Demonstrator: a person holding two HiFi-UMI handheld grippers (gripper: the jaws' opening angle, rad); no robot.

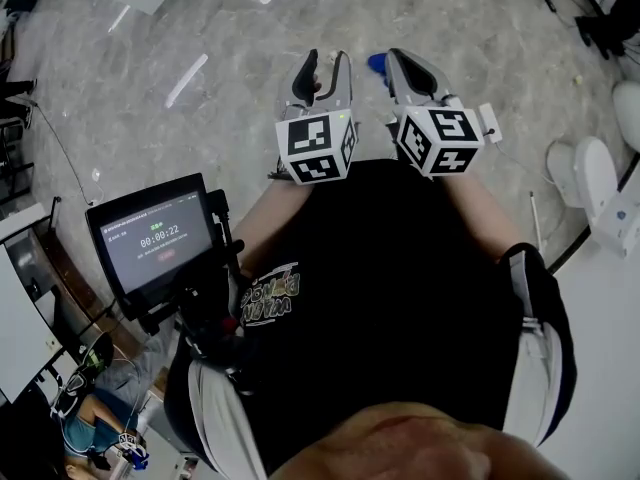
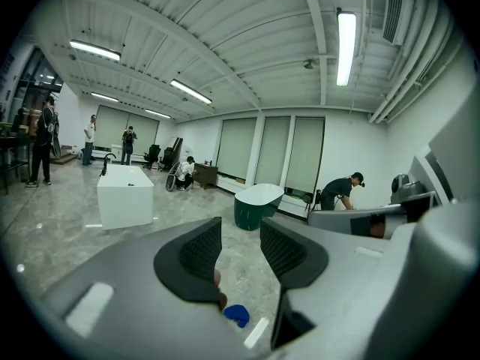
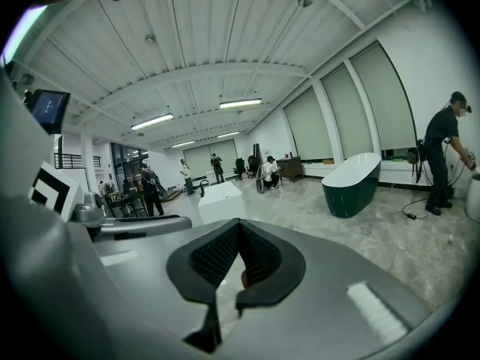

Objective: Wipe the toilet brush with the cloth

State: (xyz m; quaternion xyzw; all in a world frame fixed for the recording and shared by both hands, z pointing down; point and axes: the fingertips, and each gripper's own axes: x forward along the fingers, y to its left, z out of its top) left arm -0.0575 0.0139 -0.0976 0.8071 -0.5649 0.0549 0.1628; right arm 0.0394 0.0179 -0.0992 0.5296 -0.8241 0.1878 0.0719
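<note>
Left gripper [image 1: 326, 60] released, right gripper [image 1: 398, 60] clenched empty, at 12 o'clock, one blue thing [image 1: 376, 63] on the floor [image 1: 250, 28] between. One screen [image 1: 160, 236] at 9 o'clock, one toilet [image 1: 590, 173] at 3

Counted two grippers: left gripper [image 1: 326, 63], right gripper [image 1: 400, 60]. Two marker cubes too, left cube [image 1: 318, 146] and right cube [image 1: 440, 138]. Just one timer screen [image 1: 160, 240]. Spotted one blue blob [image 2: 236, 315] on the floor [image 2: 60, 231], maybe the cloth, too small to call. Made out two tubs further off: one white tub [image 2: 124, 195], one dark green tub [image 2: 258, 205]. Tallied five people in the left gripper view: three standing people [image 2: 90, 137] far left, one crouched person [image 2: 184, 172], one bent-over person [image 2: 341, 191]. Also clocked three window blinds [image 2: 271, 152] and one white toilet [image 1: 596, 173].
</note>
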